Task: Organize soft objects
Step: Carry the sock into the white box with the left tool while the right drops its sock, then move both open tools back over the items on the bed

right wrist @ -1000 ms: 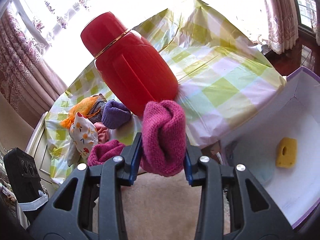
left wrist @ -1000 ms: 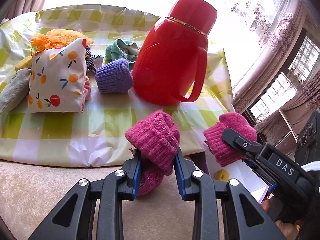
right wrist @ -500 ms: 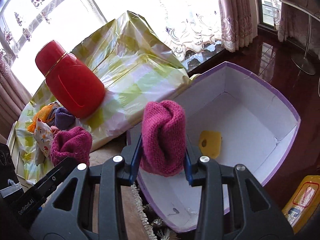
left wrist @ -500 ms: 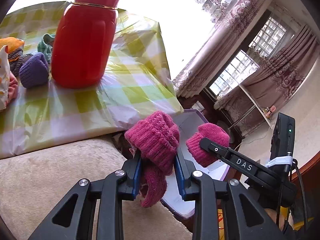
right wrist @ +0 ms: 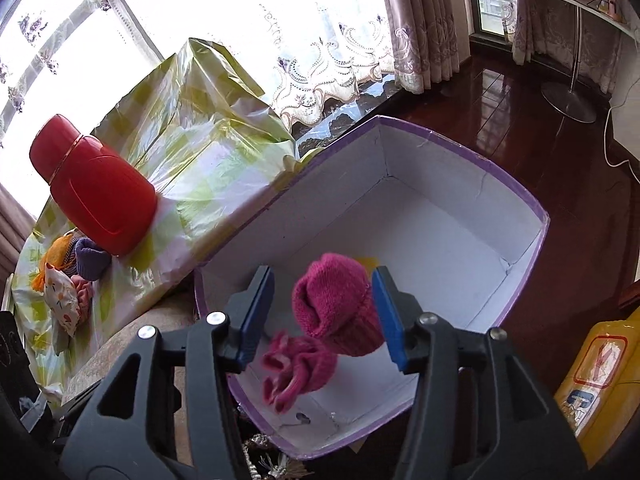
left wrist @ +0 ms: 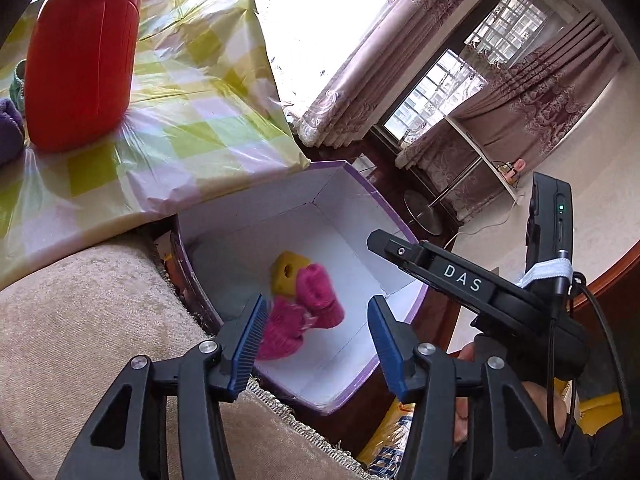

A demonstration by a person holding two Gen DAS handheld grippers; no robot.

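Purple-rimmed box below opening tongs; pink socks released inside.

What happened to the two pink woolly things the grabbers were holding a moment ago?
Both grippers swung away from the checked tablecloth to above the purple box. The left gripper and right gripper have just been opening and let go. The two pink knitted pieces are now in the box beside the yellow sponge, one perhaps still dropping. The red thermos and the other soft things stayed on the table.

Both tools have just opened, apparently dropping the pink socks into the box.
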